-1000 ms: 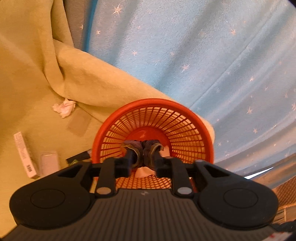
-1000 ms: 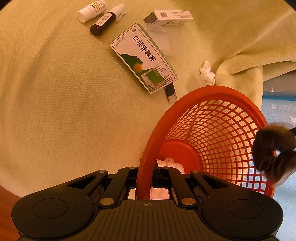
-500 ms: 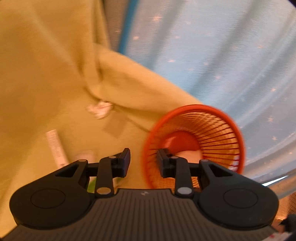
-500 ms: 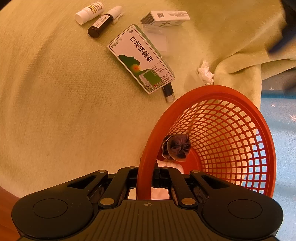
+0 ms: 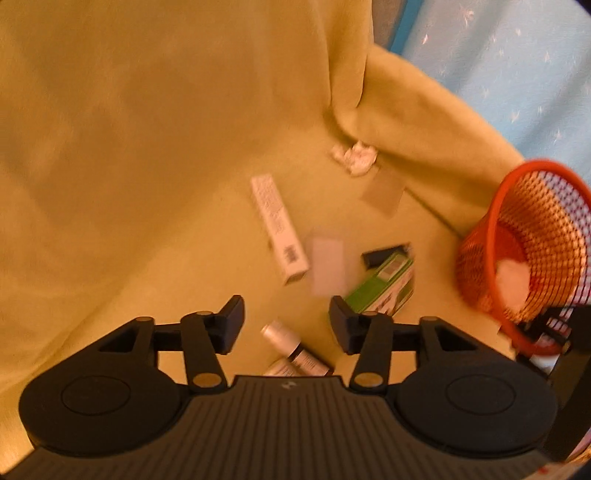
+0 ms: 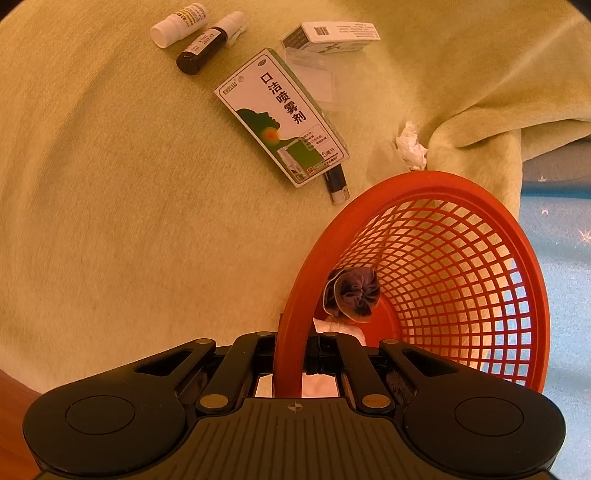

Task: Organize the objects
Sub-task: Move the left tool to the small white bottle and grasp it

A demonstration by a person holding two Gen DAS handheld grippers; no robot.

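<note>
While the right tongs [image 6: 293,363] clamp the basket [image 6: 480,206] rim, the left tongs [image 5: 286,325] gape over bottles [image 5: 291,349].

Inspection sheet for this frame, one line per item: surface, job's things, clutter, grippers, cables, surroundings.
Surface: rumpled yellow-green blanket.
Job's things: red mesh basket holds a dark scrunchie and something white; green-and-white spray box, white box, white bottle, brown bottle and a dark tube lie on the blanket.
Clutter: crumpled tissue, clear plastic sheet.
Grippers: left gripper open, empty, above the bottles; right gripper shut on the basket rim.
Cables: nothing seen.
Surroundings: blue star-print fabric.
</note>
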